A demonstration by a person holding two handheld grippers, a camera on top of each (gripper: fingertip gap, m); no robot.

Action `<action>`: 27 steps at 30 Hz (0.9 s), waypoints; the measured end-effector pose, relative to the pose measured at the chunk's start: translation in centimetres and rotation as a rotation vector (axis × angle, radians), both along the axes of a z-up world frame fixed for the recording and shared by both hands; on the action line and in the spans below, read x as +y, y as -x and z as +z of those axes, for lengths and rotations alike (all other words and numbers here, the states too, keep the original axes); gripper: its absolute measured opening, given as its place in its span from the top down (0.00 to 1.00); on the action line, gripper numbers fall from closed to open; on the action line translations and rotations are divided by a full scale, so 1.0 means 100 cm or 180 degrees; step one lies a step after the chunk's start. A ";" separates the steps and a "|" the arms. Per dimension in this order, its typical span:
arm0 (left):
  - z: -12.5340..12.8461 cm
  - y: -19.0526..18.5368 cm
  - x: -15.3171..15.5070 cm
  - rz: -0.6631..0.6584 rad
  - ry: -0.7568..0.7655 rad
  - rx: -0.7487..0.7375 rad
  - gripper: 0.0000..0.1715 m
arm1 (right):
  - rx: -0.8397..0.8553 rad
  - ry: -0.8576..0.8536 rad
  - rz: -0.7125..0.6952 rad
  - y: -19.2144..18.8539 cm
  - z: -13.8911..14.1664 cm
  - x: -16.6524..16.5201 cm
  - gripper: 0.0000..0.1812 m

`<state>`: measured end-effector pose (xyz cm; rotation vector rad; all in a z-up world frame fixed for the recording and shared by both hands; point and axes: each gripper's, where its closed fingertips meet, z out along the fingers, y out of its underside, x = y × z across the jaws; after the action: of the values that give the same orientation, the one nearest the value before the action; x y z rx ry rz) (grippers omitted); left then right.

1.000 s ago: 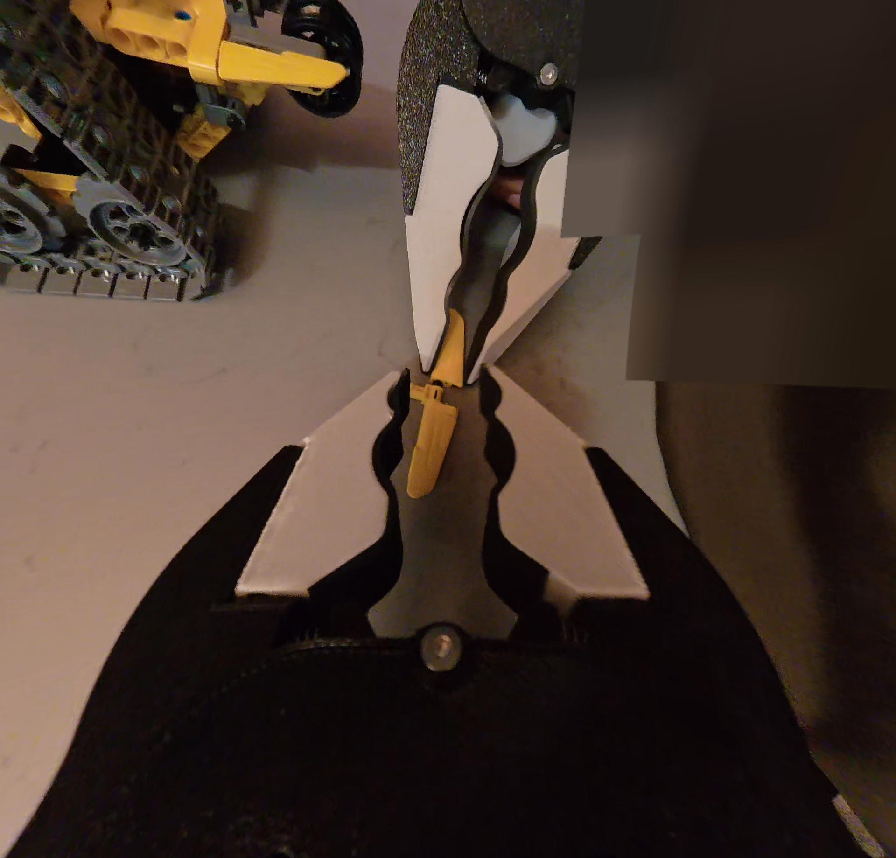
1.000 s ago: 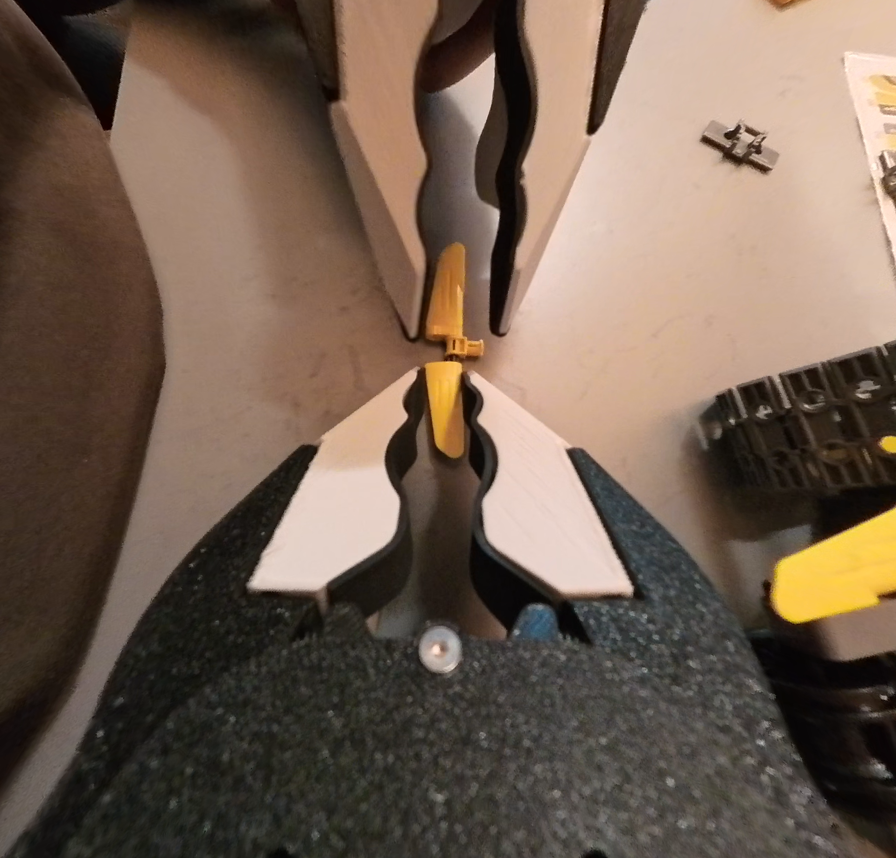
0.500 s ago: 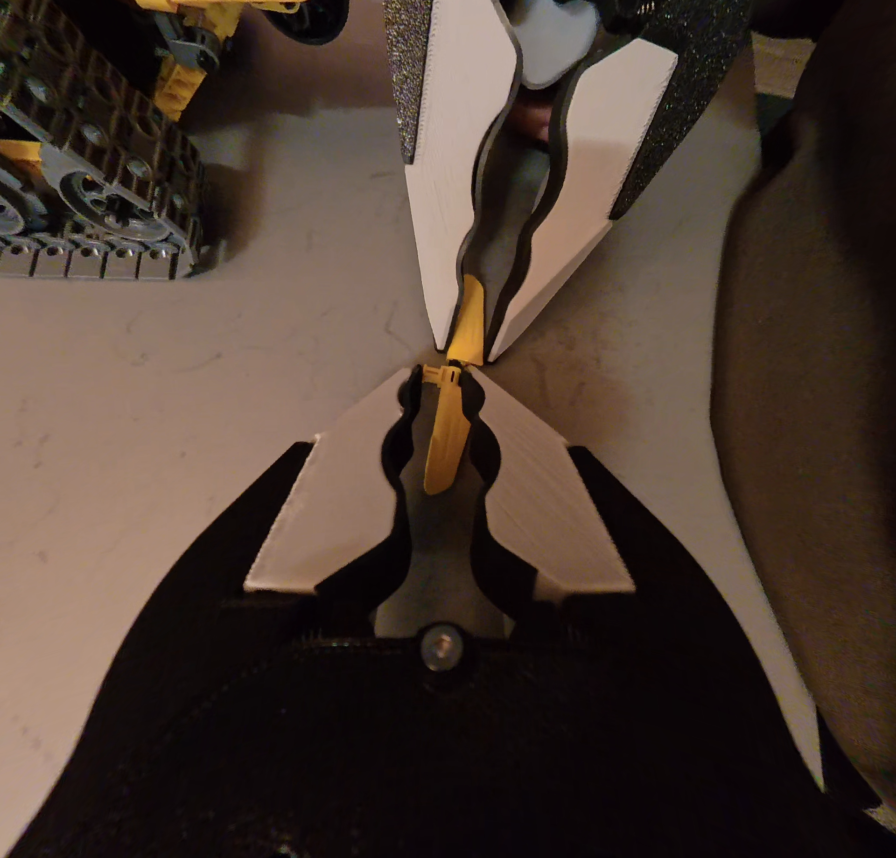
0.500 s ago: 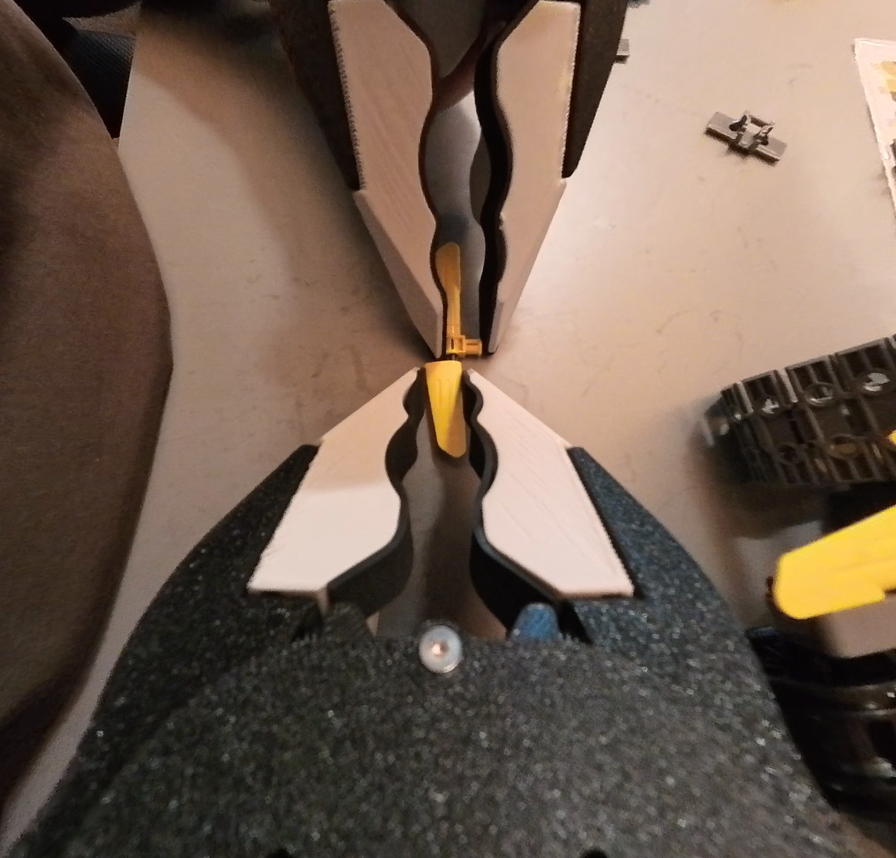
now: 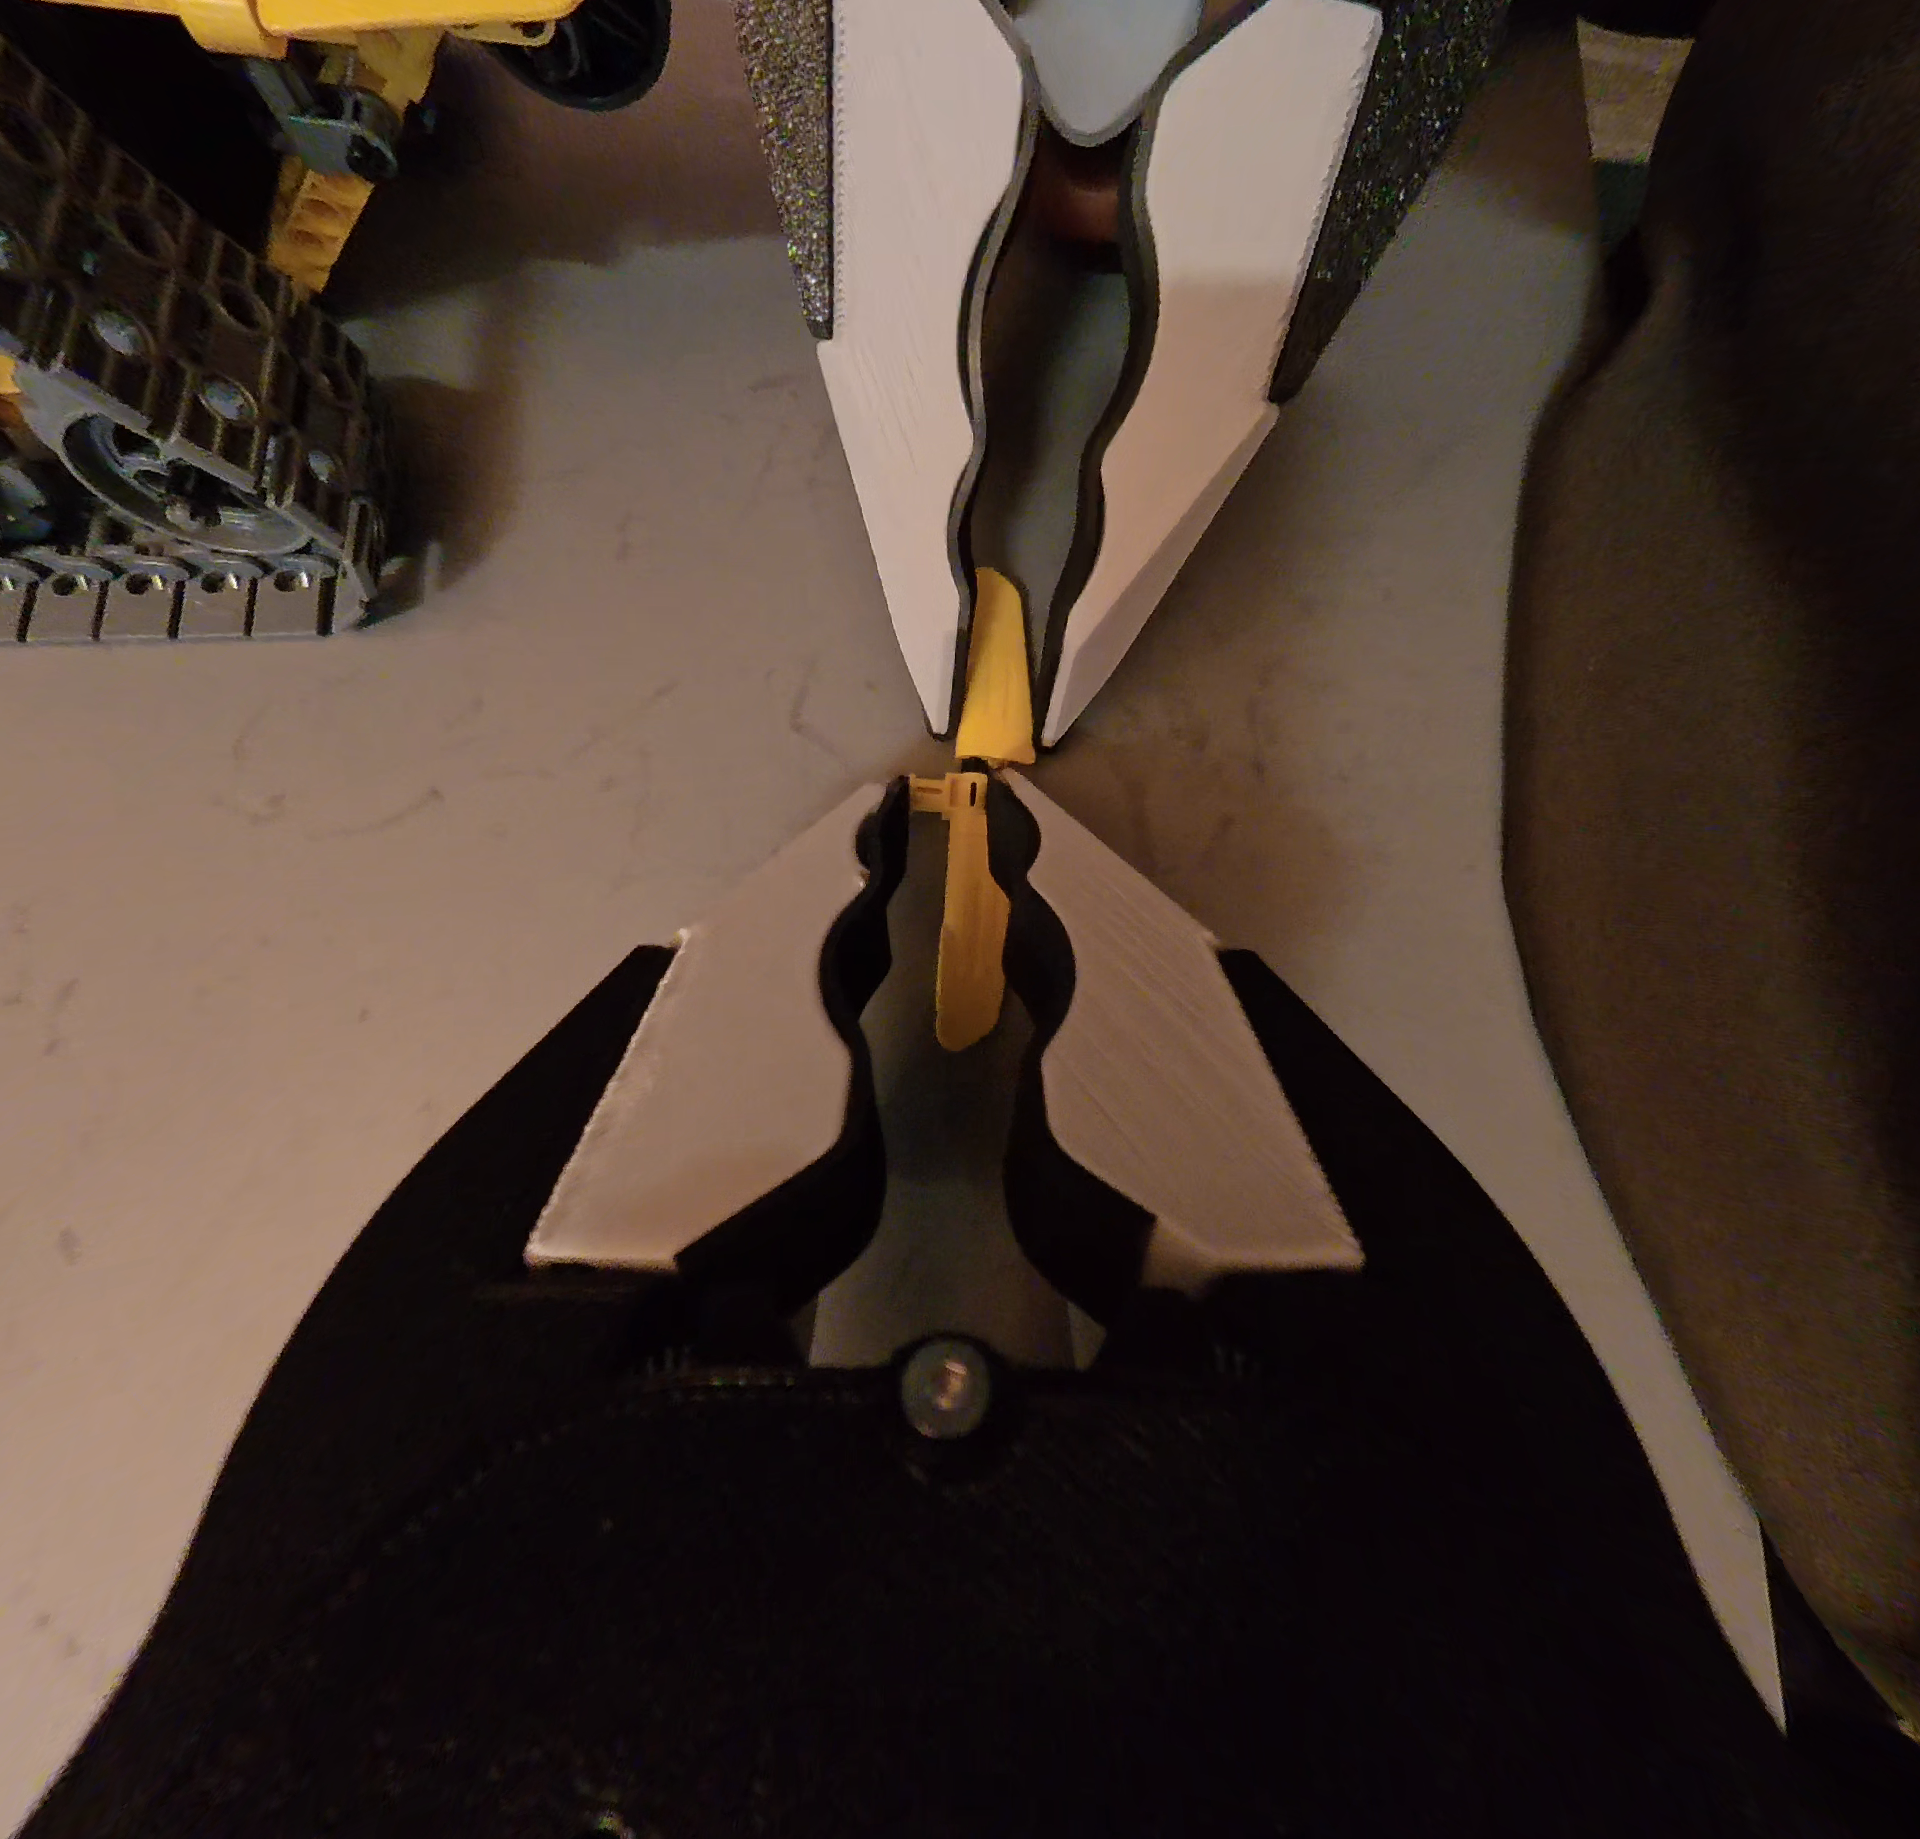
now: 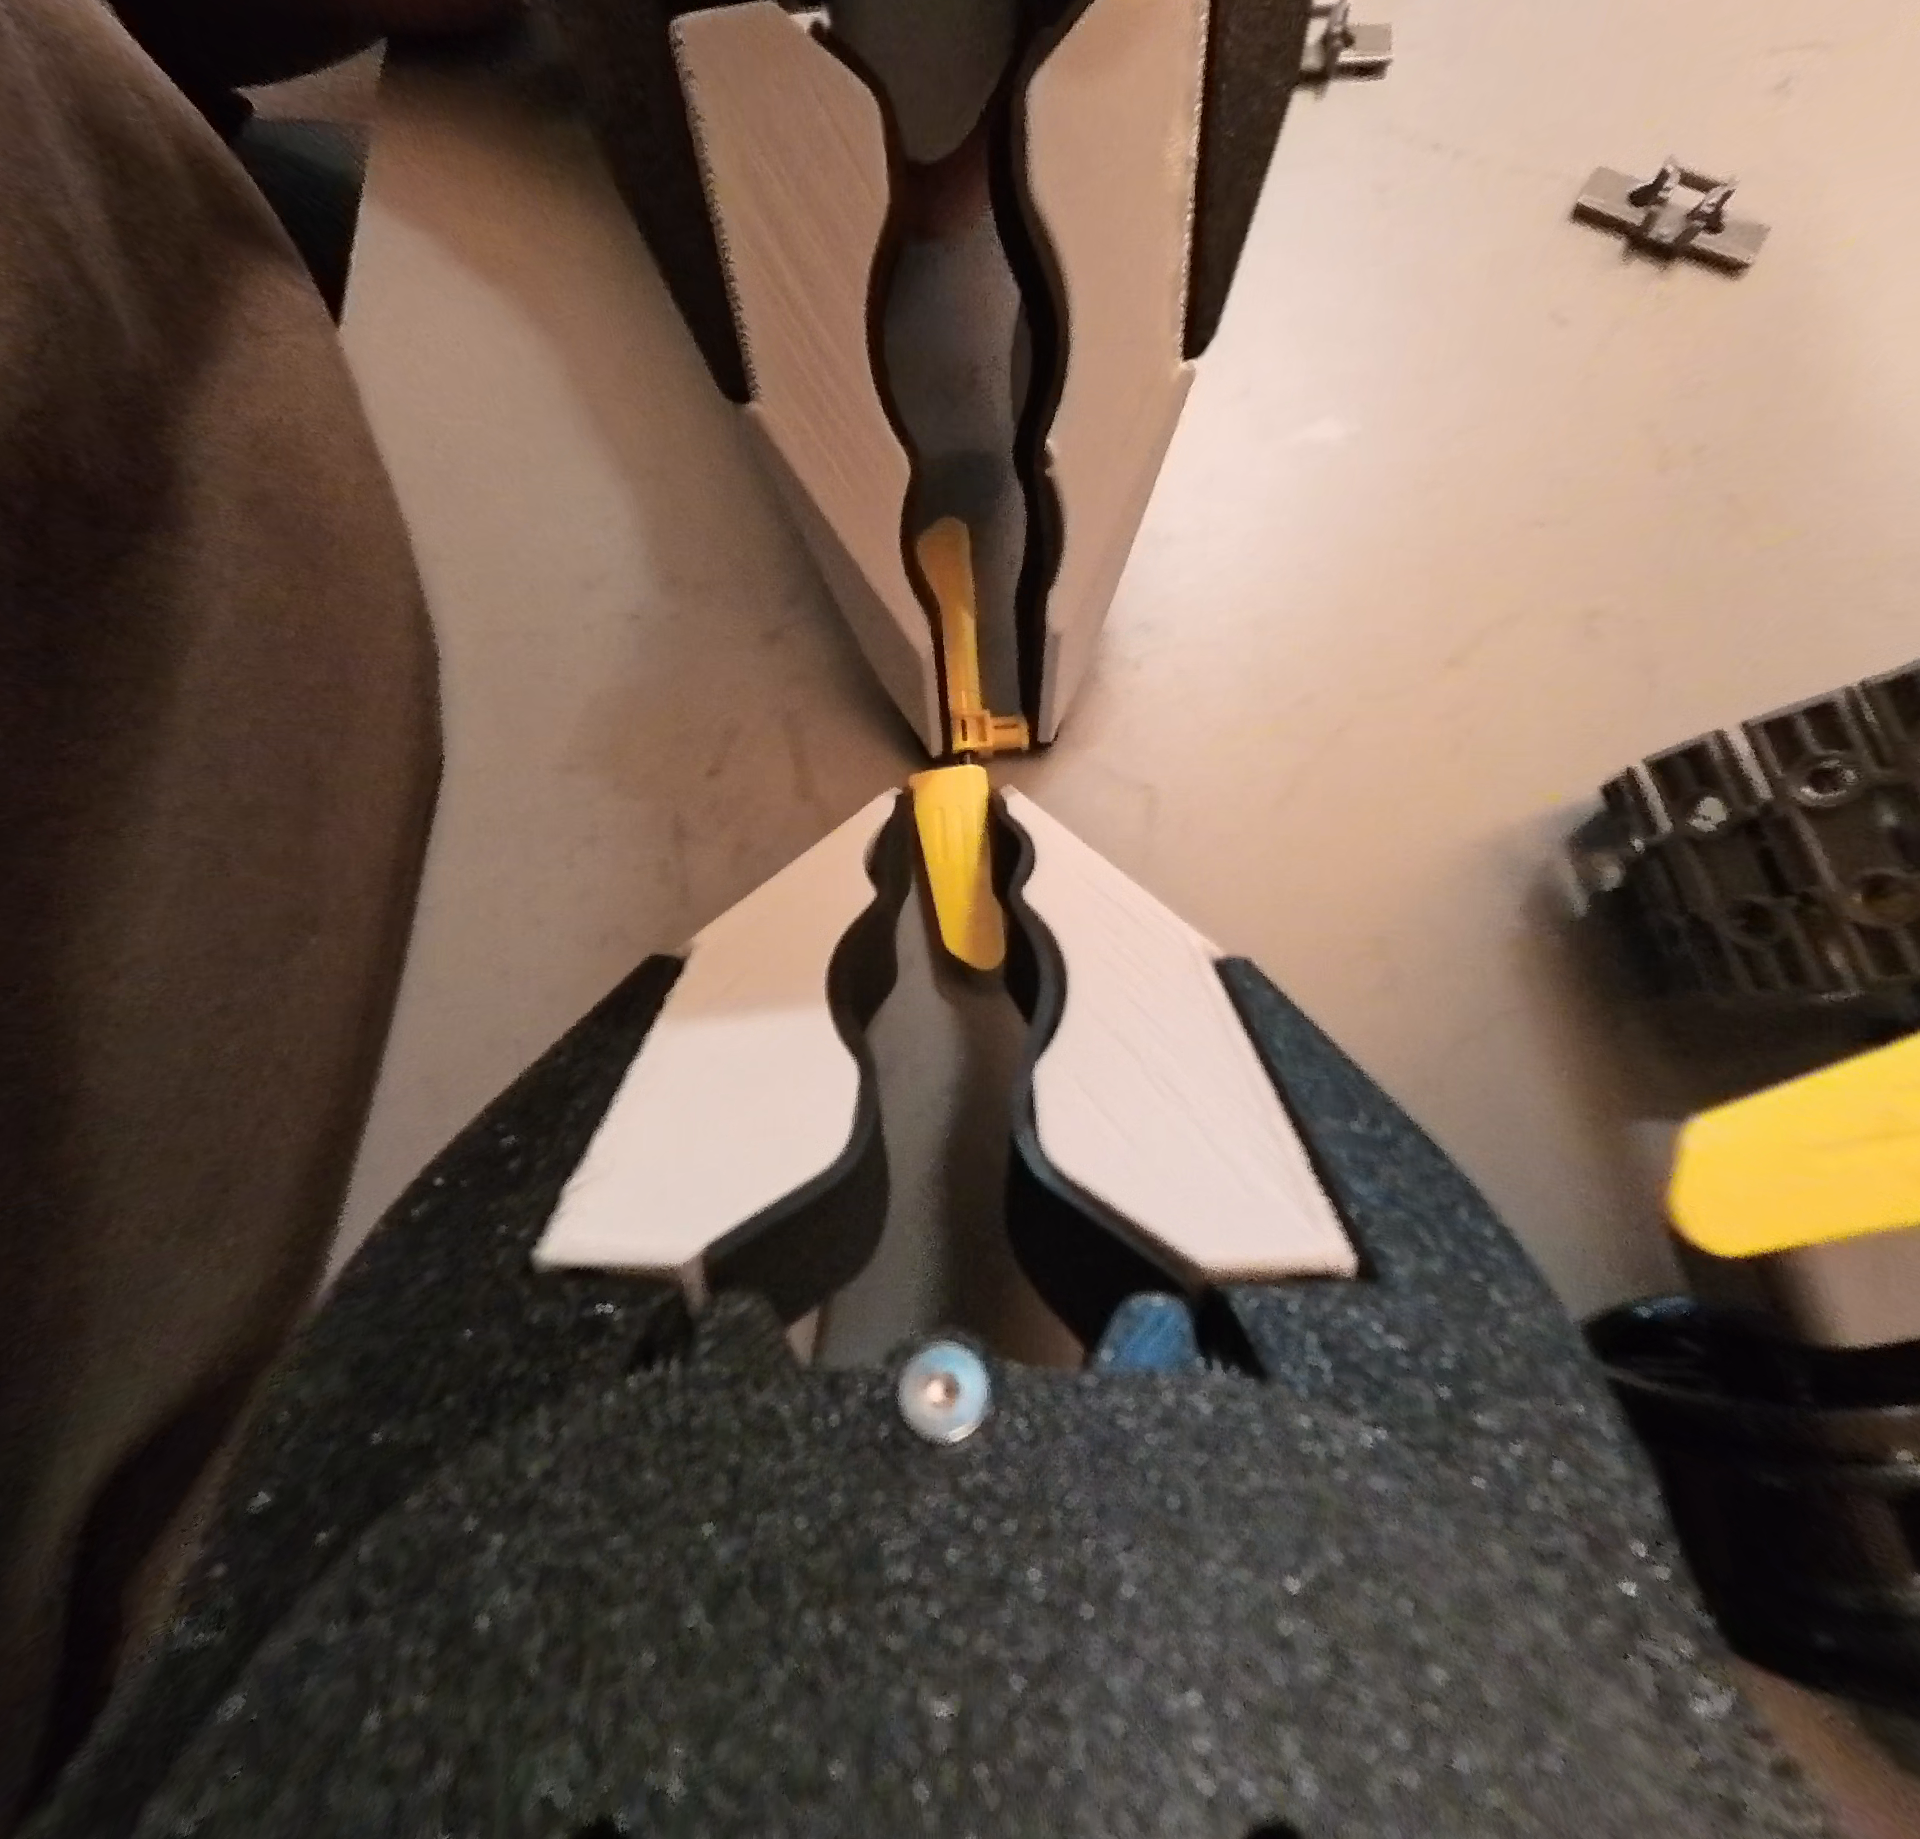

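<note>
The left gripper (image 5: 948, 781) is nearly closed on a yellow pin piece (image 5: 971, 916). Tip to tip with it, the right gripper (image 6: 948, 787) pinches a yellow blade (image 6: 958, 880). The two parts meet, perhaps not yet joined. Farther off stands a tracked model (image 5: 177, 407).

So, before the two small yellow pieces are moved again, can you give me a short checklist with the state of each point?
1. left gripper shut on its yellow piece with a pin: ok.
2. right gripper shut on its tapered yellow piece: ok.
3. Pieces tip to tip: ok.
4. Pin lined up with the other piece: cannot tell.
5. Tracked model apart from both grippers: ok.
</note>
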<state>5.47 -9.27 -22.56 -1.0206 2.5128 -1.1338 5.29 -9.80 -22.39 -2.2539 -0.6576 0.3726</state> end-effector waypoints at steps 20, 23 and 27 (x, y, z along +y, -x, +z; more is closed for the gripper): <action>0.000 0.001 -0.005 0.0003 0.0041 0.0045 0.92 | 0.0081 0.0044 -0.0040 -0.001 0.000 -0.007 0.93; 0.000 0.001 -0.007 -0.0005 0.0045 0.0050 0.92 | 0.0070 0.0037 -0.0016 -0.001 0.000 -0.009 0.93; 0.000 0.001 -0.009 -0.0013 0.0045 0.0049 0.92 | 0.0246 0.0147 -0.0027 -0.001 0.001 -0.011 0.93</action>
<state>5.33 -10.14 -22.59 -1.0319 2.5234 -1.1507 5.44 -10.91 -22.32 -2.2730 -0.6049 0.4725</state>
